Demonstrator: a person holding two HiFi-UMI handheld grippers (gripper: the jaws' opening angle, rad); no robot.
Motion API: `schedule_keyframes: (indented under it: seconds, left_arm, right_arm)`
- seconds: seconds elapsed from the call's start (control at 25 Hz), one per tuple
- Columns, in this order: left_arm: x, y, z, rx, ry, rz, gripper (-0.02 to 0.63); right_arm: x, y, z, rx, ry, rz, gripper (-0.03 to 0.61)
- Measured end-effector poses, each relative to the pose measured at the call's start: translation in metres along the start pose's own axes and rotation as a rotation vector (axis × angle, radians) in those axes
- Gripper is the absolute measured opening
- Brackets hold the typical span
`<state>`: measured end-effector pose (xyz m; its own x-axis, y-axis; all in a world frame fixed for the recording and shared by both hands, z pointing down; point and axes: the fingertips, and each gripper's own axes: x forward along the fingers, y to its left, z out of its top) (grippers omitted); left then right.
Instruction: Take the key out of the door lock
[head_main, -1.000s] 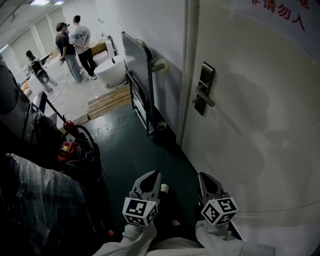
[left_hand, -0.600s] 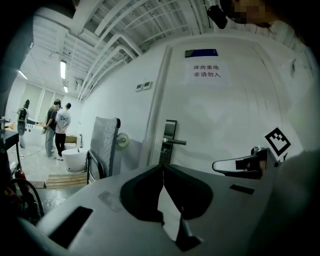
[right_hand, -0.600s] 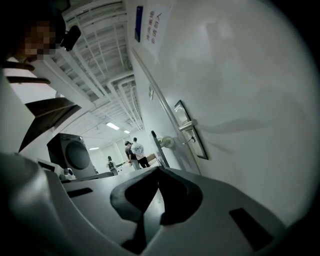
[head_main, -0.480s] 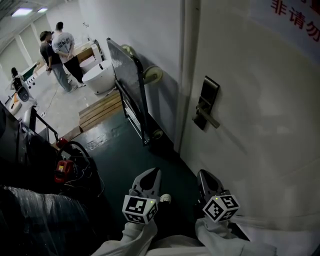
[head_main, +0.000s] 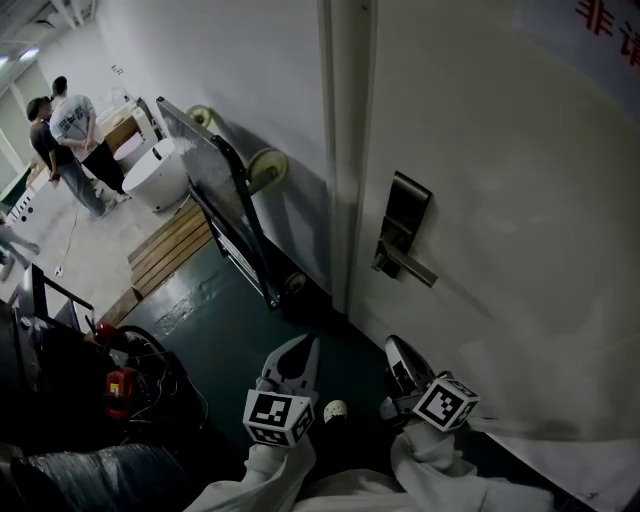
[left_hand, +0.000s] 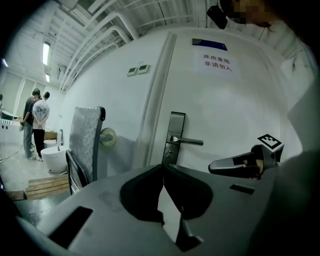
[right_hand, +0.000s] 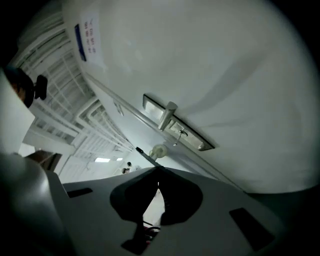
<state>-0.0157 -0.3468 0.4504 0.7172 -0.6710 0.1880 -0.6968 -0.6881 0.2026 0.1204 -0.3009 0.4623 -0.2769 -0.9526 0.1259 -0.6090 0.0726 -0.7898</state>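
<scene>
The white door (head_main: 520, 230) fills the right of the head view, with a metal lock plate (head_main: 405, 215) and lever handle (head_main: 412, 266) near its left edge. In the right gripper view a small key (right_hand: 182, 133) sticks out of the lock plate (right_hand: 175, 127) below the handle. The head view does not show the key clearly. My left gripper (head_main: 305, 352) is held low in front of the door, shut and empty. My right gripper (head_main: 396, 352) is also shut and empty, below the handle and well short of it. The left gripper view shows the lock plate (left_hand: 175, 137) and my right gripper (left_hand: 240, 164).
A folded platform trolley (head_main: 225, 195) leans on the wall left of the door frame. Wooden boards (head_main: 165, 250) and a white tub (head_main: 155, 175) lie beyond, where two people (head_main: 65, 135) stand. Dark wrapped goods and a red tool (head_main: 118, 385) sit at lower left.
The view has closed in on the door, so the lock plate now sits lower and nearer the middle. My right gripper has tilted toward the door. Both stay shut.
</scene>
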Motion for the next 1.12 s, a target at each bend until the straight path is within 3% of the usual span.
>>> schedule_keyframes:
  seconds: [0.2,0.4,0.56,0.92,1.12]
  left_arm:
    - [0.024,0.02,-0.003,-0.013,0.022,-0.027,0.014]
    - [0.041,0.035,-0.014,-0.02,0.056,-0.042,0.014]
    - [0.045,0.046,-0.023,-0.032,0.075,-0.04,0.014]
    - [0.053,0.059,-0.031,-0.038,0.085,-0.051,0.014]
    - [0.053,0.061,-0.041,-0.06,0.103,-0.052,0.014]
  right_arm:
    - [0.025,-0.021,0.008,0.173,-0.036,-0.023,0.052]
    - [0.052,-0.032,0.018,0.339,-0.105,0.047,0.083]
    - [0.075,-0.037,0.032,0.389,-0.178,0.099,0.126]
    - [0.114,-0.056,0.046,0.522,-0.265,0.126,0.127]
    - [0.123,-0.056,0.055,0.501,-0.316,0.136,0.126]
